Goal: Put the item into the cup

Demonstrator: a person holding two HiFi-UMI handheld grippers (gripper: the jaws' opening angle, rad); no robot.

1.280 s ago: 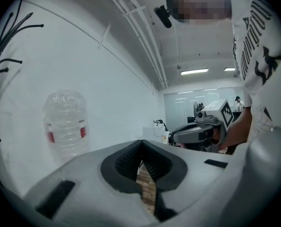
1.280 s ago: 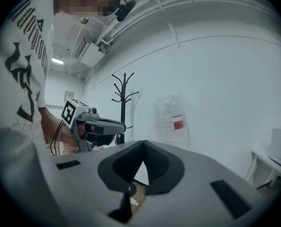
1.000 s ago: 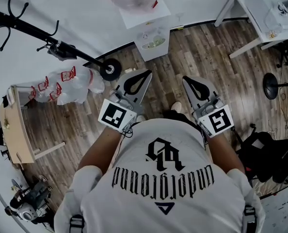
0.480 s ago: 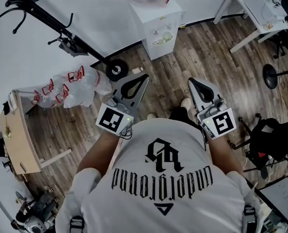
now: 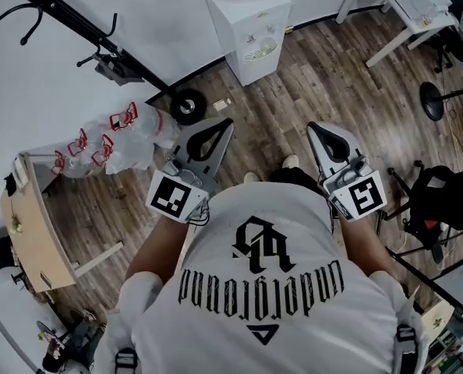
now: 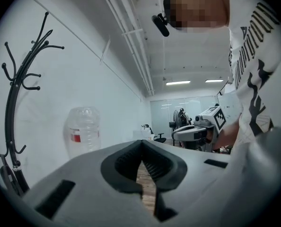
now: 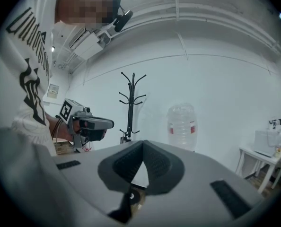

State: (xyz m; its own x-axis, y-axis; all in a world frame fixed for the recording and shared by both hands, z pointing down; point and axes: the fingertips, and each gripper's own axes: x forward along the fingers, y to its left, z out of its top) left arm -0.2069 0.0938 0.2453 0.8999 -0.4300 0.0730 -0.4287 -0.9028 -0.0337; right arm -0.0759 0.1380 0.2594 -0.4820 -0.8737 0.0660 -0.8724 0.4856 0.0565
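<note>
The left gripper [image 5: 225, 123] and right gripper [image 5: 313, 128] are both clenched, tips touching, with nothing between them. They hang side by side above the wood floor [image 5: 309, 76]. A water bottle [image 7: 181, 126] stands ahead of them, with a coat rack [image 7: 130, 105] beside it. Where the item and cup are, I cannot tell.

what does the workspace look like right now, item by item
surface: wood floor, no worktop in view
job's things: nothing seen
clutter: plastic bags by the wall
grippers: left gripper shut, empty; right gripper shut, empty
cables: thin wires behind the left gripper's cube
surroundings: water dispenser, coat rack, white desk, wooden cabinet
</note>
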